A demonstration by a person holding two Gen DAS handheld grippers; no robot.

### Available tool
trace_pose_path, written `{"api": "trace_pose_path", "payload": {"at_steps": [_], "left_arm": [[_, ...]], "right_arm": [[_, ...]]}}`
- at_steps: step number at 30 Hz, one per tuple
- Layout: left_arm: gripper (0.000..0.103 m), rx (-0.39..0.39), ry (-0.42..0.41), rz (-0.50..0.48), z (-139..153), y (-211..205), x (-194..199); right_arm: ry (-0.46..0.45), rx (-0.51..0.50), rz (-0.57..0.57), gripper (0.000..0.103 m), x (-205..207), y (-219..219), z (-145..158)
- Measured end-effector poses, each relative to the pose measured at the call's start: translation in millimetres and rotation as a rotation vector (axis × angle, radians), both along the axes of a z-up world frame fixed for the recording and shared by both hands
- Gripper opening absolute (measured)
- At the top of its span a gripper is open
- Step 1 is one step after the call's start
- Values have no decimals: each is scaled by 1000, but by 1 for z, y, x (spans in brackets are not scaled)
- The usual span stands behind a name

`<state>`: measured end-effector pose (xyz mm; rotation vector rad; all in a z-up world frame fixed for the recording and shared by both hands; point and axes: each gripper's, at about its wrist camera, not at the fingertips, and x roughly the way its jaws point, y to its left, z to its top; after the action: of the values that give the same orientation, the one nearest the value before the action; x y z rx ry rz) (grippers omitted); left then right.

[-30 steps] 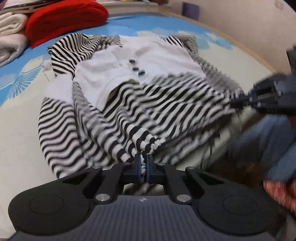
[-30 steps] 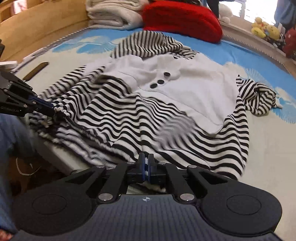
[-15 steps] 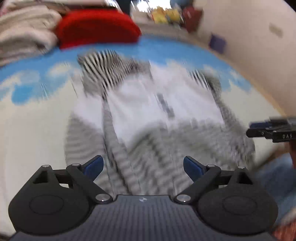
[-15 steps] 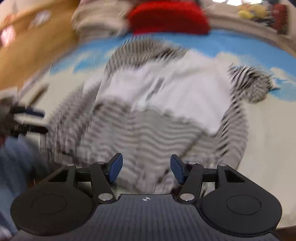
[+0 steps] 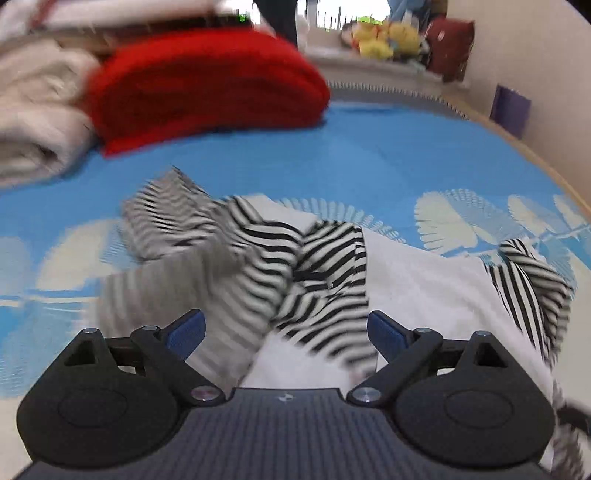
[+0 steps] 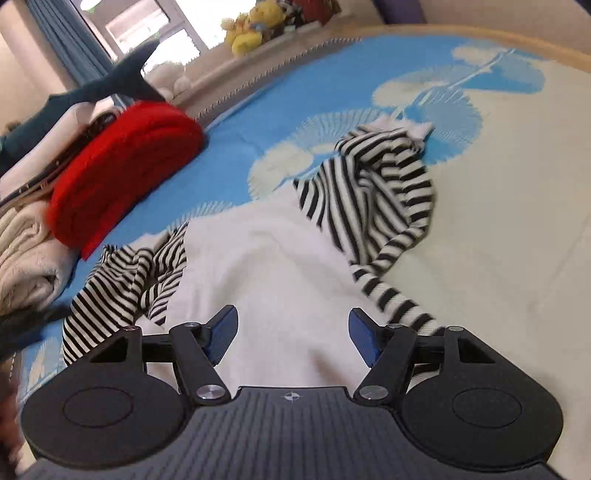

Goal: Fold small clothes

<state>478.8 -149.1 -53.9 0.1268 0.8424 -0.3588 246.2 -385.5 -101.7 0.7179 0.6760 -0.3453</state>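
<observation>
left hand-held gripper (image 5: 285, 329): jaws wide apart, we hold nothing
right hand-held gripper (image 6: 293, 334): still opening, empty
striped top (image 6: 266, 273): right below both

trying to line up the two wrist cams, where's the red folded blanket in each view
Left wrist: the red folded blanket lies top left of centre, beyond the striped top, beside a cream bundle.
Right wrist: the red folded blanket is at mid left, tilted, left of the striped top.
Shared landmark: the yellow plush toys on the ledge.
</observation>
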Motion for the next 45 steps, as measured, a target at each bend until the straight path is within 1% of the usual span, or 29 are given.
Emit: {"api": "trace_pose_path", "payload": {"at_steps": [1, 3, 6, 7, 8, 9, 10, 11, 12, 13, 15, 17, 18, 20, 21, 22, 24, 27, 28, 29, 30, 31, 32, 34, 37, 39, 41, 42, 45], "left_arm": [[93, -6, 25, 14, -9, -8, 18], [92, -21, 45, 50, -25, -19, 47], [91, -31, 92, 104, -48, -27, 81], [75, -28, 122, 113, -56, -27, 93], [28, -27, 160, 103, -64, -26, 102], [2, -25, 210, 102, -70, -20, 110], [1, -67, 239, 114, -70, -8, 112], [1, -157, 238, 121, -61, 14, 110], [1, -212, 210, 120, -49, 36, 107], [1, -226, 166, 129, -33, 61, 101], [1, -244, 93, 190, -6, 131, 87], [1, -265, 64, 329, 9, 220, 74], [1, -249, 55, 398, 12, 260, 65], [1, -166, 35, 579, 7, 340, 49], [1, -126, 50, 665, -1, 379, 42], [1, -108, 87, 734, -12, 411, 35], [1, -123, 136, 838, -32, 458, 20], [3, -189, 192, 898, -59, 492, 3], [11, -193, 196, 911, -64, 495, -1], [30, -192, 197, 935, -68, 497, -3], [43, -184, 194, 969, -67, 496, -6], [64, -170, 175, 1005, -66, 497, -8], [77, -156, 157, 1020, -64, 494, -5], [89, -81, 128, 1016, -58, 491, -4], [90, 54, 83, 949, -44, 475, -5], [91, 173, 74, 898, -39, 458, -2], [100, 287, 86, 839, -33, 439, -5], [102, 325, 77, 824, -30, 432, -7], [103, 416, -6, 808, -18, 414, -16]], "right_arm": [[-7, -4, 1, 68, 6, 3, 1], [-28, -29, 13, 68, 15, 10, 6], [-33, -59, 79, 68, 25, 24, 13], [-35, -55, 96, 68, 27, 28, 13], [-38, -53, 117, 68, 31, 32, 13], [-37, -61, 139, 68, 34, 37, 12], [-32, -79, 160, 68, 37, 43, 11], [-27, -116, 174, 68, 39, 48, 11], [-25, -159, 174, 68, 39, 53, 12], [-27, -197, 178, 68, 39, 57, 13], [-43, -259, 184, 68, 38, 62, 17], [-57, -277, 176, 68, 35, 62, 17], [-59, -268, 169, 68, 34, 61, 18], [-56, -232, 159, 68, 33, 58, 17], [-52, -203, 149, 68, 33, 56, 16], [-50, -179, 142, 68, 33, 55, 15], [-40, -144, 129, 68, 34, 55, 11], [-18, -143, 136, 68, 37, 60, 5], [-12, -148, 139, 68, 37, 61, 4], [-5, -153, 142, 68, 38, 62, 2], [5, -155, 144, 68, 39, 63, 0], [15, -153, 148, 68, 39, 63, -3], [22, -149, 148, 68, 40, 63, -4], [42, -130, 144, 68, 41, 61, -9], [60, -108, 152, 68, 44, 60, -13], [68, -110, 162, 68, 46, 61, -14], [75, -117, 172, 68, 47, 64, -15], [78, -117, 178, 68, 47, 65, -15], [89, -111, 195, 69, 48, 68, -17]]}}
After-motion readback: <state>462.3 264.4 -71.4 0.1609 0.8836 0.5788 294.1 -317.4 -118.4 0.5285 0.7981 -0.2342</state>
